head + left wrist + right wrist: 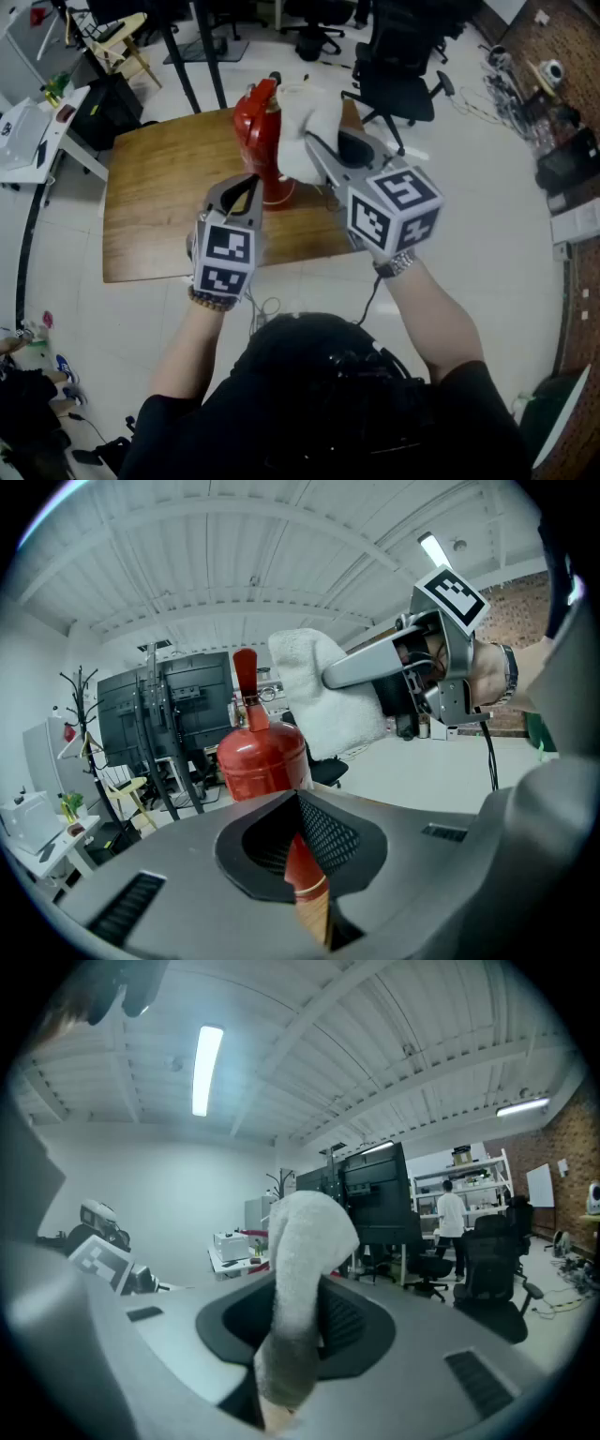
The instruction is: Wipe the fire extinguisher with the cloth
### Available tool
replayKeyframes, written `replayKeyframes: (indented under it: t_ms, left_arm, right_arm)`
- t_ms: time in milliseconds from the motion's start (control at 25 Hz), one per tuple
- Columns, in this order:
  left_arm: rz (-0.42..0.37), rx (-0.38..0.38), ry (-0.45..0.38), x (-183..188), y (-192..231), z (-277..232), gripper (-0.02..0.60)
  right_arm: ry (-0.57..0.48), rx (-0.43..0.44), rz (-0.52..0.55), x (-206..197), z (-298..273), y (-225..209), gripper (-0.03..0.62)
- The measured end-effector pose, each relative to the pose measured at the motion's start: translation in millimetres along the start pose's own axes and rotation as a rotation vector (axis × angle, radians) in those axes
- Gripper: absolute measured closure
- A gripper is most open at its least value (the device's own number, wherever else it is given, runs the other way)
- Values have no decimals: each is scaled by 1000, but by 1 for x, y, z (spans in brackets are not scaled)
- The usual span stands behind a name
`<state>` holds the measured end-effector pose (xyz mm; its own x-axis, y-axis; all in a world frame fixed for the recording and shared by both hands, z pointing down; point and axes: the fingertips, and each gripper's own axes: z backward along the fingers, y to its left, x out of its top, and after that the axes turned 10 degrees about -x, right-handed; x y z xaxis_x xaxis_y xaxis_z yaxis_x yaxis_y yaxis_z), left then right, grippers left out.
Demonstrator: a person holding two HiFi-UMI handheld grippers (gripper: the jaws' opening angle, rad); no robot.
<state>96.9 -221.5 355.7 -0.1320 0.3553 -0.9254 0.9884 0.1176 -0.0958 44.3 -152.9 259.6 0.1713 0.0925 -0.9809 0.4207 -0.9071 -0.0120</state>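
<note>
A red fire extinguisher [255, 131] stands upright on the wooden table [159, 197]. My right gripper [314, 145] is shut on a white cloth [305, 117], which is bunched against the extinguisher's upper right side, by its head. In the right gripper view the cloth [305, 1241] rises out of the jaws [291, 1335] and hides the extinguisher. My left gripper [246, 186] sits low at the extinguisher's front left, near its base. Its jaws [305, 874] are shut with only a slit, through which the extinguisher [258, 757] shows beyond. The cloth [323, 700] and the right gripper [342, 677] appear above it.
Black office chairs [398, 75] stand behind the table on the right. A white desk [28, 131] with a black bag is at the left. Cables and gear [534, 94] lie along the right wall. Monitor stands [173, 724] and a standing person [452, 1213] are far off.
</note>
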Motion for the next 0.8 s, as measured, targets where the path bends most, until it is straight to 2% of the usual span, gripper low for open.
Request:
replayKeyframes:
  t_ms: [240,560,800]
  left_arm:
    - [3,46,9,1,13,-3,581]
    - [39,118,44,-10,27,2,581]
    - [45,142,62,-13,25,2,581]
  right_arm:
    - [-10,52,7,10,-26,3,465]
    - [27,69,63,-1,-49,6,470]
    - [51,88,115,-17,-51,9,473]
